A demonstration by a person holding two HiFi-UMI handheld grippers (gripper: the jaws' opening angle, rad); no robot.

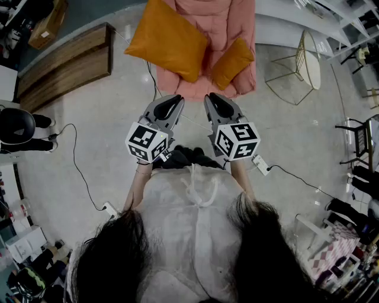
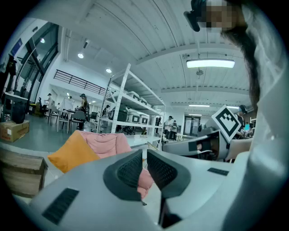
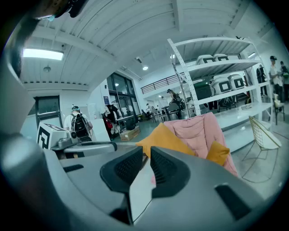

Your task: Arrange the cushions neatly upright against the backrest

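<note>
Left tongs (image 1: 175,100) shut, empty; right tongs (image 1: 211,98) narrowly parted, empty. Ahead of both, untouched, on pink chair (image 1: 222,18): large cushion (image 1: 169,38), small cushion (image 1: 232,62).

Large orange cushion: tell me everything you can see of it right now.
The large orange cushion is a plump, square fabric pillow with pointed corners. It leans askew on the pink chair, one side overhanging the chair's edge. Only the chair's padding touches it; the small orange cushion sits apart.
</note>
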